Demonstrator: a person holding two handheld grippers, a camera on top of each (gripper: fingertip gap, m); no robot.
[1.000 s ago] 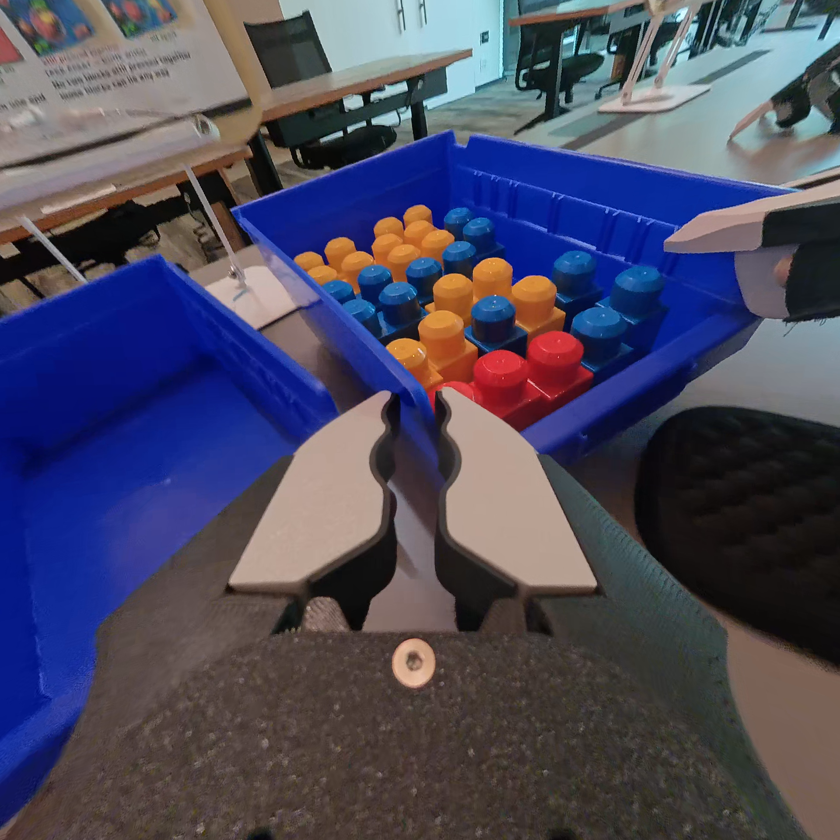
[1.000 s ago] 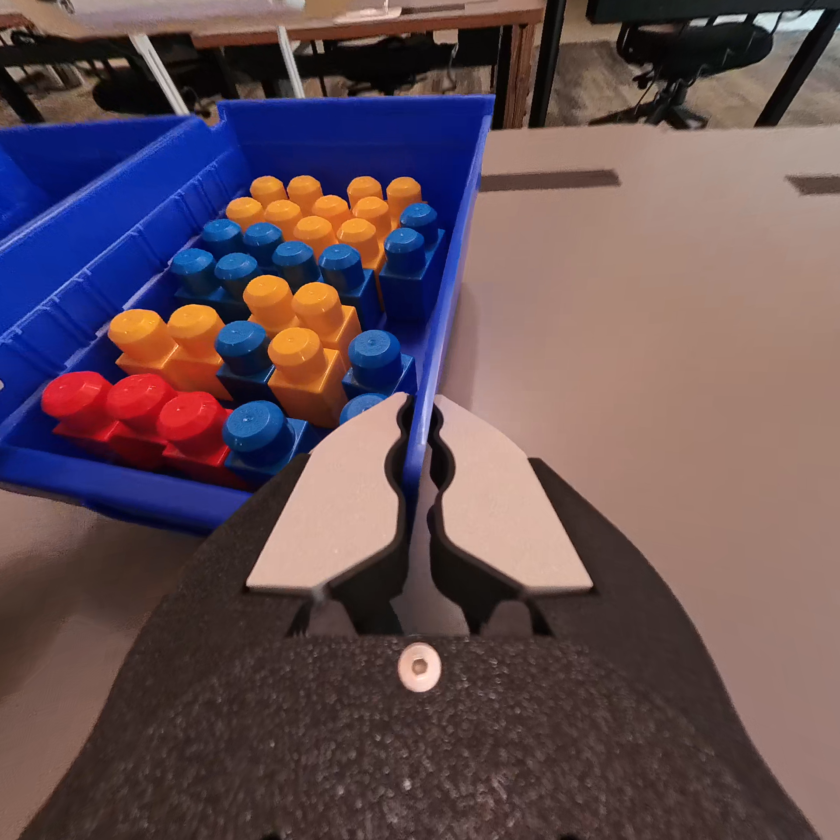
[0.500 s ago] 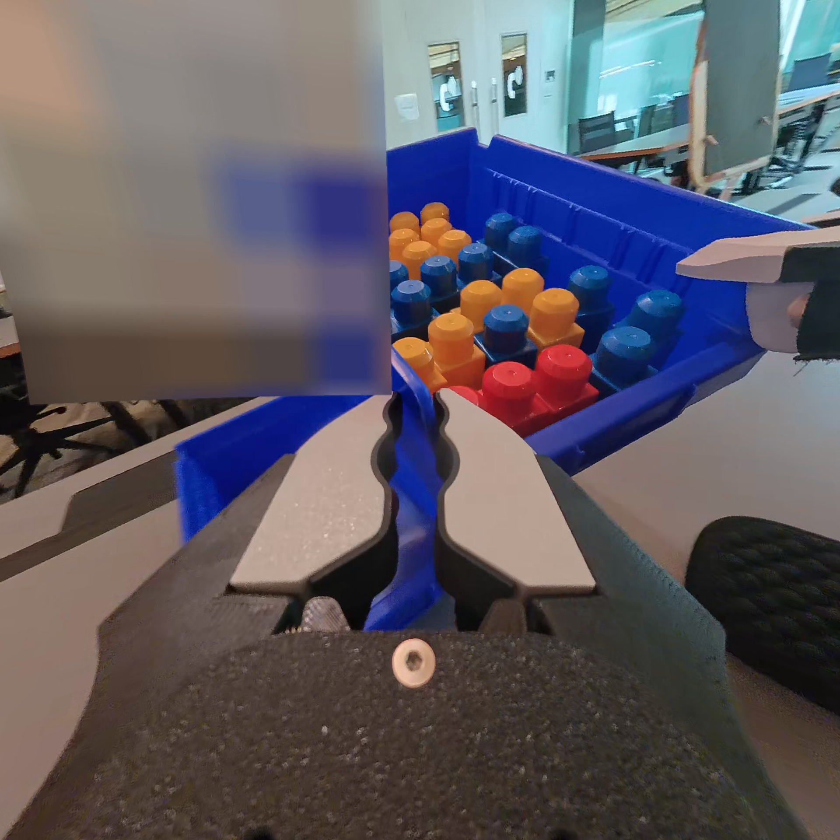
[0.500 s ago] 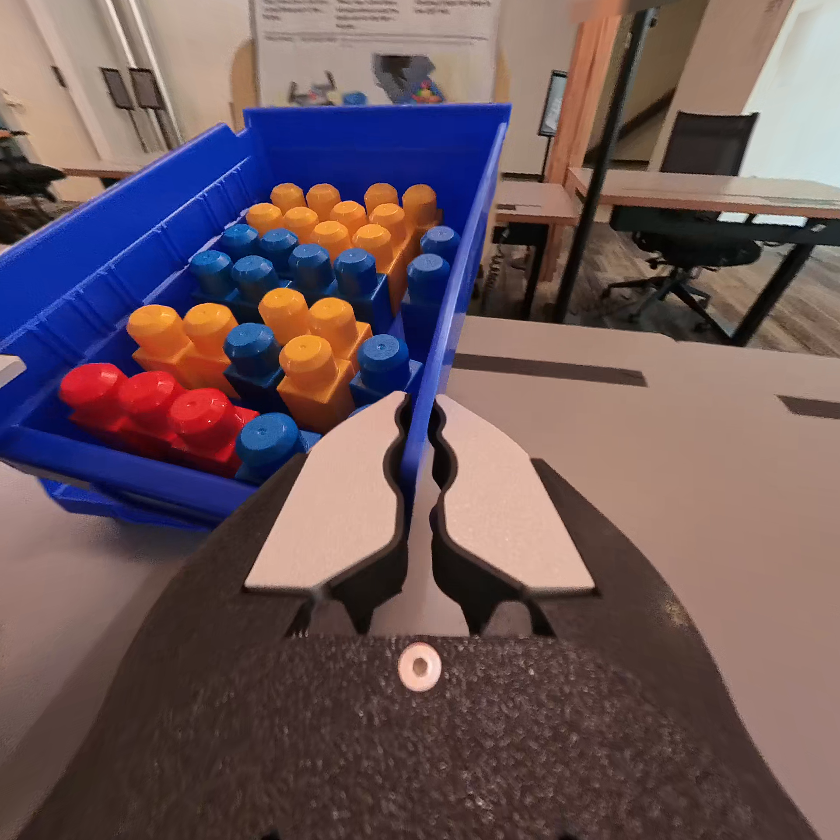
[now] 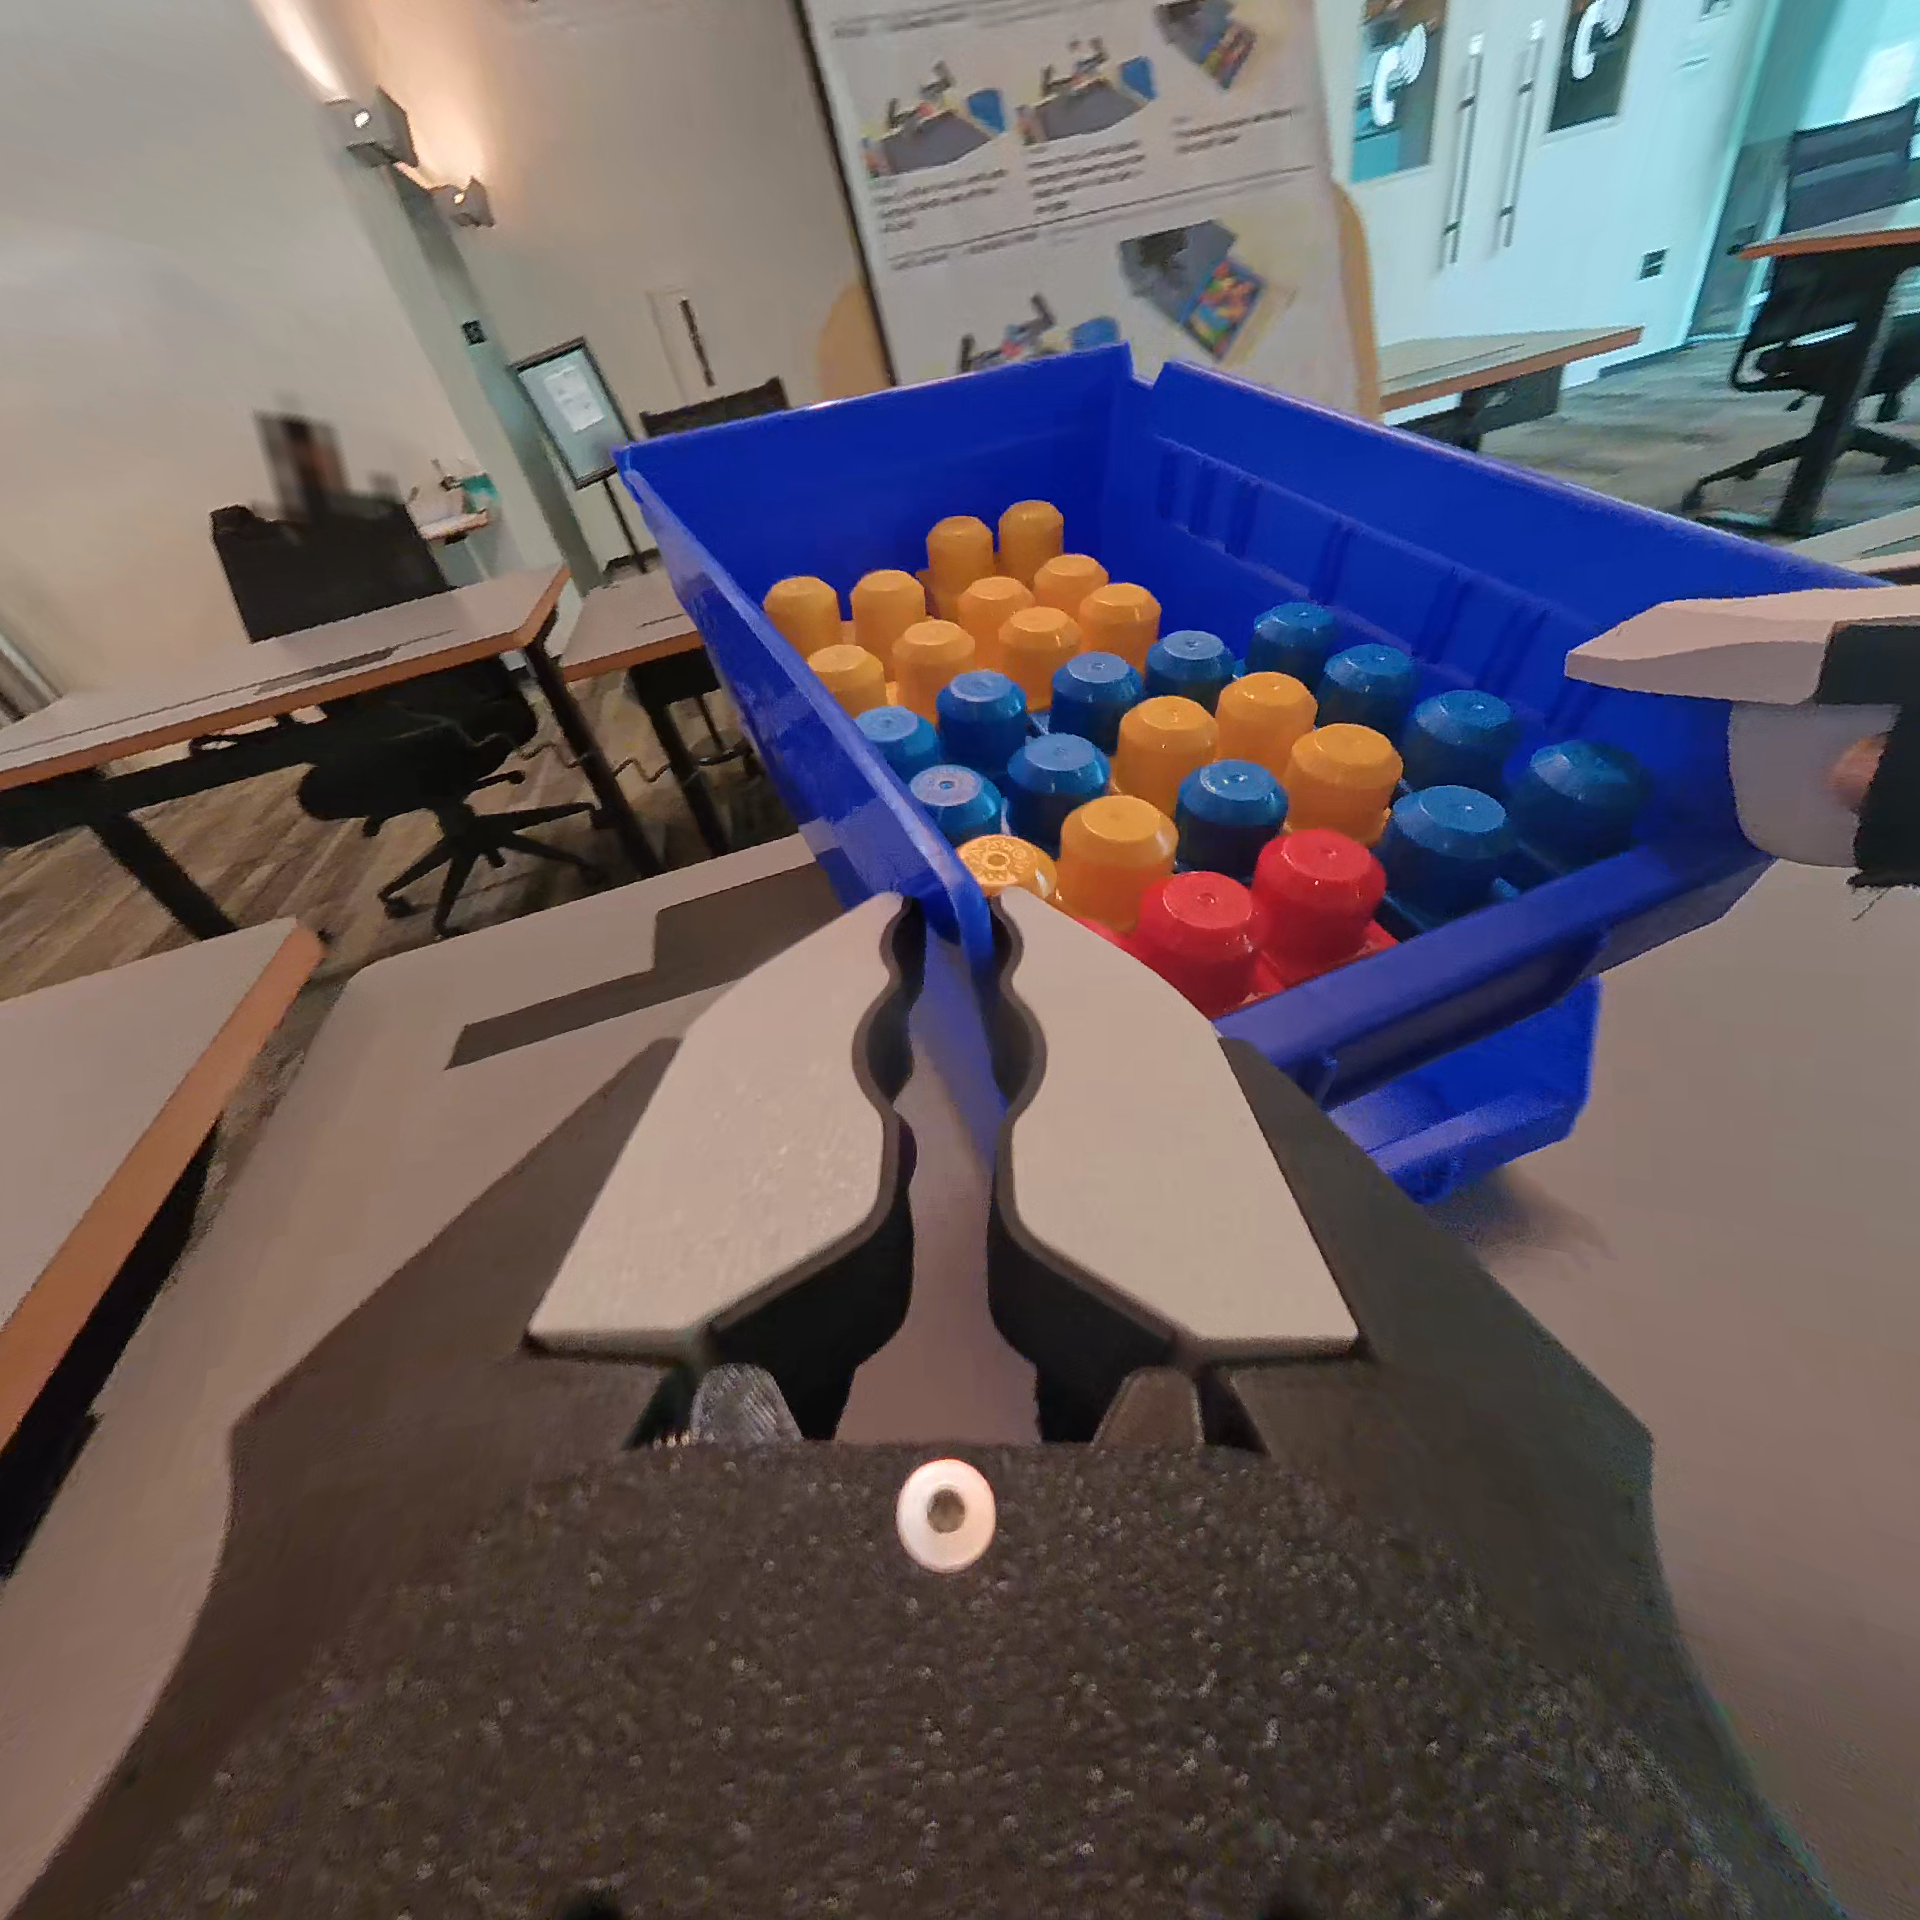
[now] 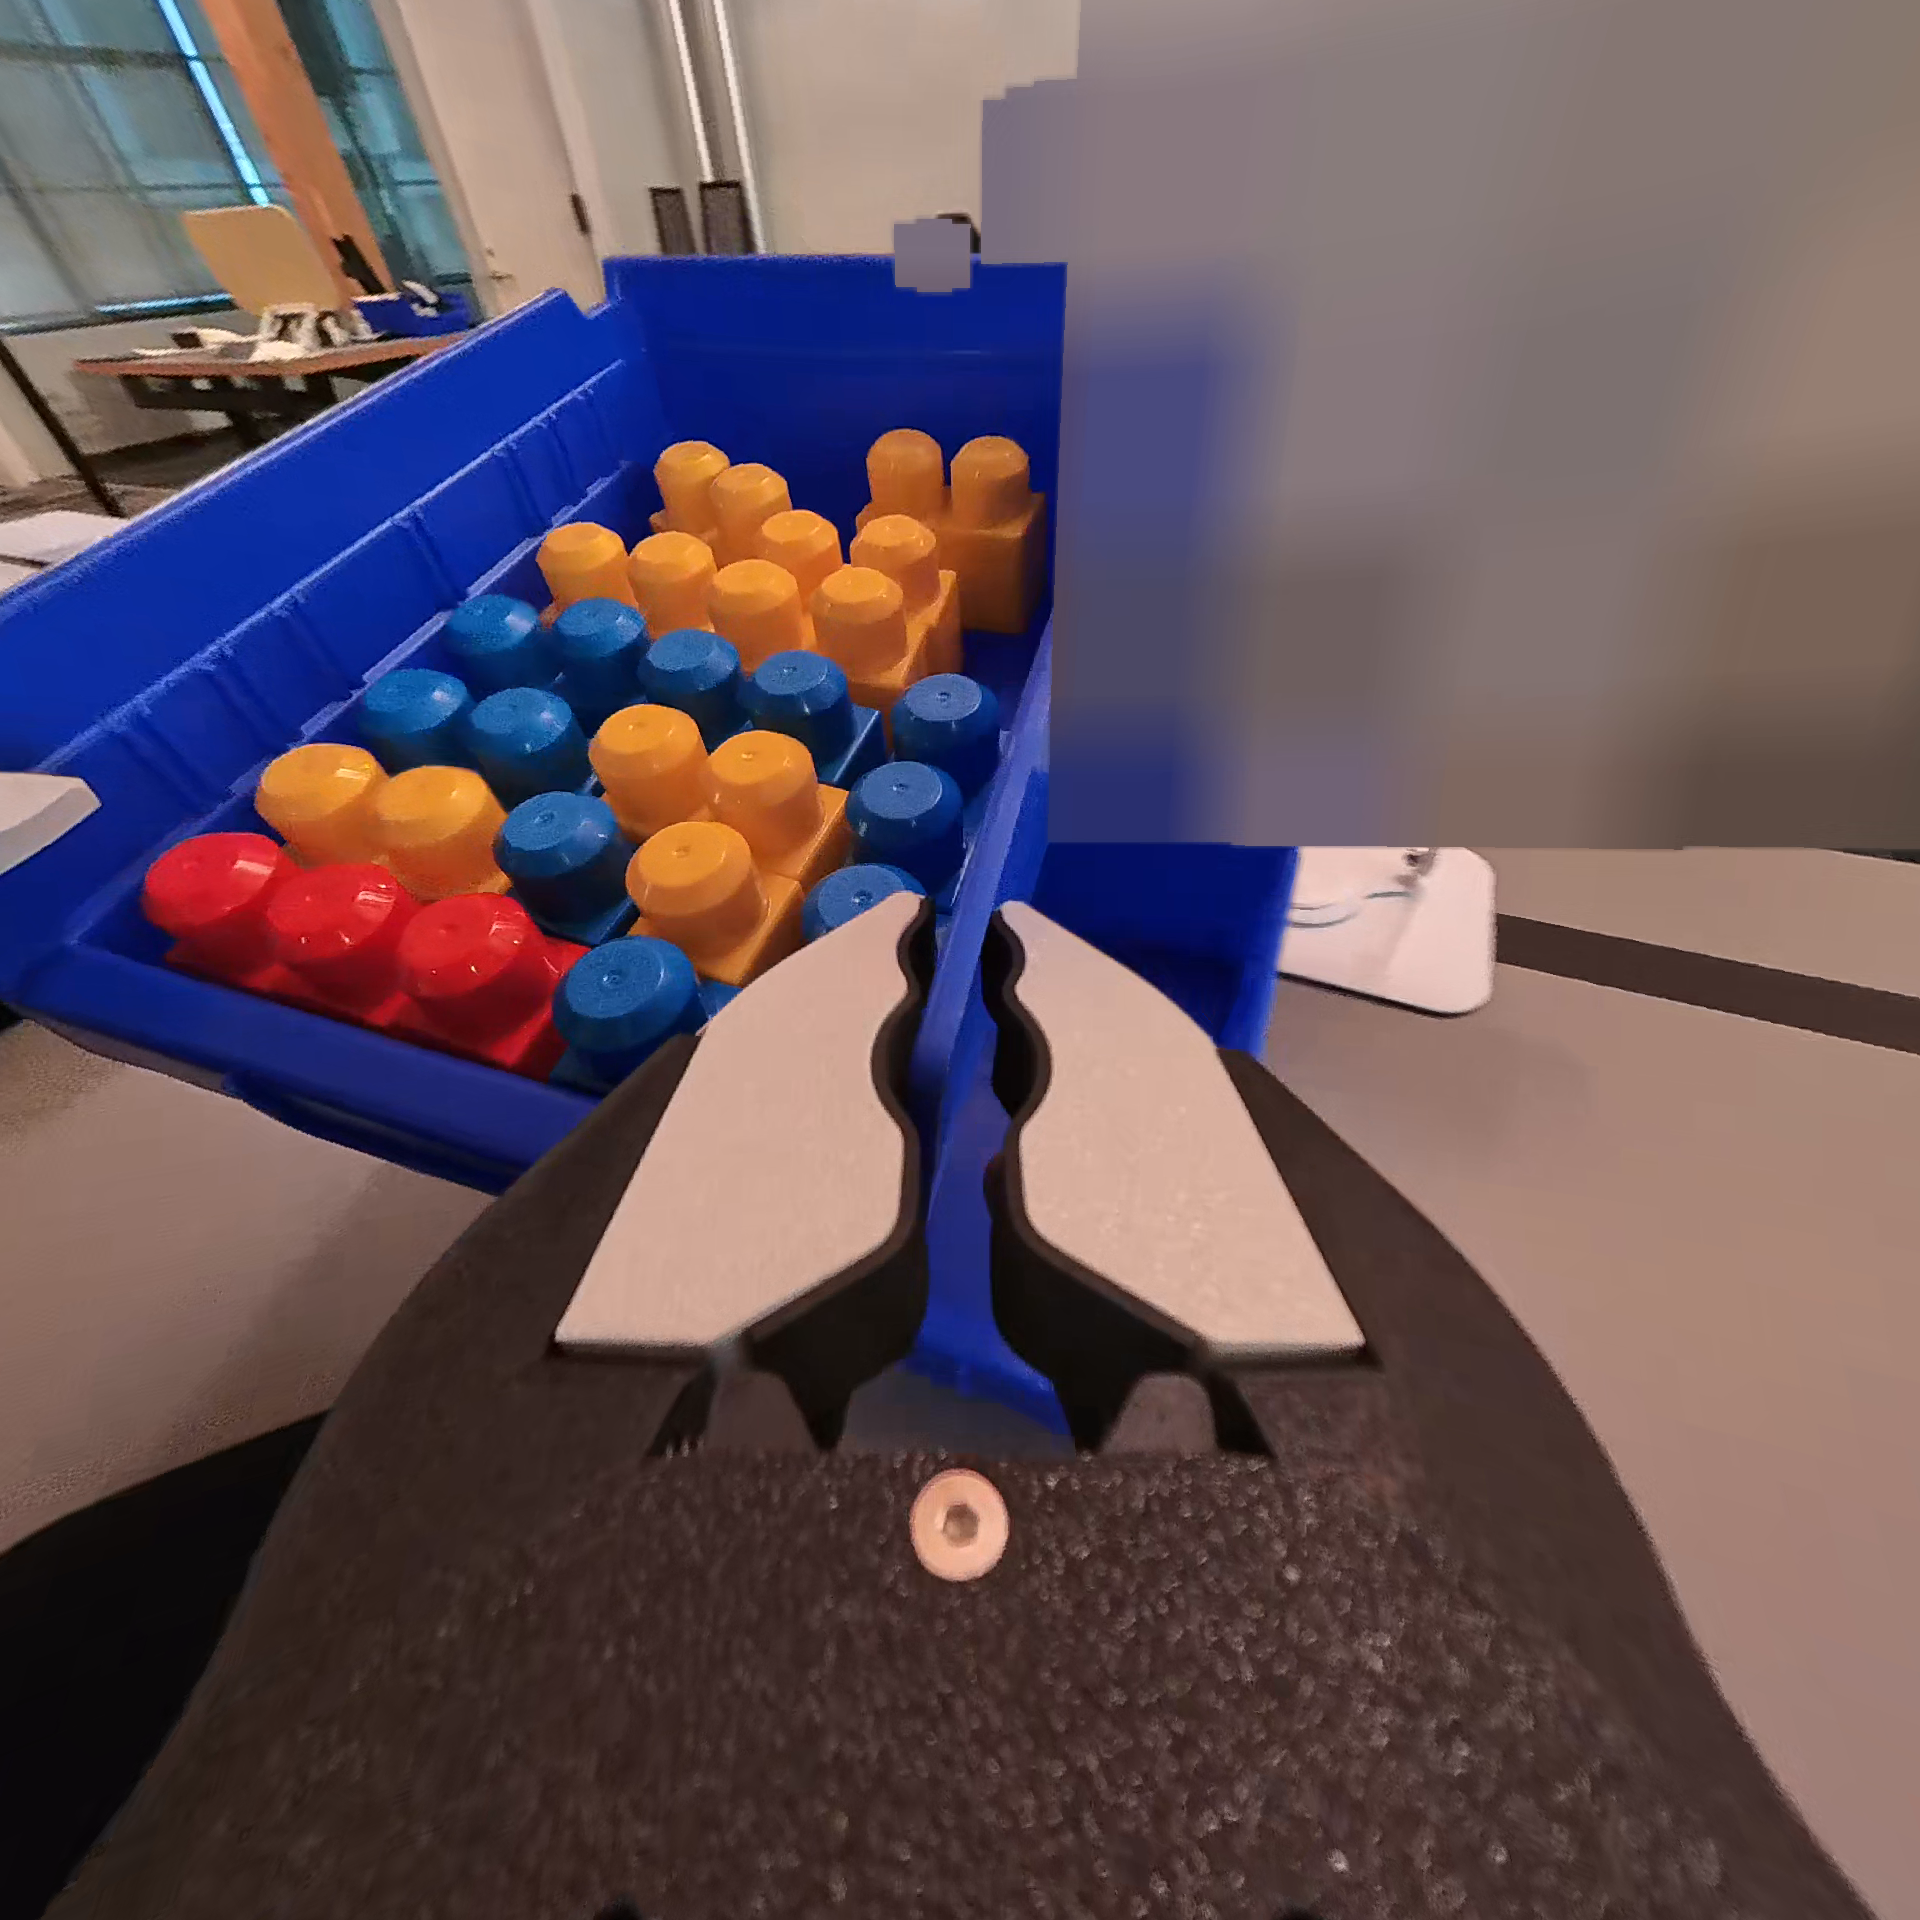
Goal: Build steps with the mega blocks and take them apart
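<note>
**Left wrist view: bin of mega blocks, lifted**

Mega blocks (image 5: 1226,769): centre frame, inside blue bin (image 5: 1455,582); light, rigid, studs grippable. Left tool (image 5: 956,925) and right tool (image 6: 961,920) each clamp a bin wall above grey worktop (image 5: 1766,1195).

Open-plan office / meeting rm, set up for a demo.

Rows of grey-topped desks (image 5: 312,665) w/ wood edging, black swivel chairs (image 5: 436,769) on wheels, wood-look floor (image 5: 260,883). Big instruction poster (image 5: 1081,177) behind the work table (image 6: 1558,1195) (pics + text, not read here). Glass-panelled doors (image 5: 1486,135) in the left wrist view; tall windows (image 6: 94,156) and another cluttered desk (image 6: 260,358) in the right wrist view. Wall spotlights (image 5: 416,156) up top.
</note>
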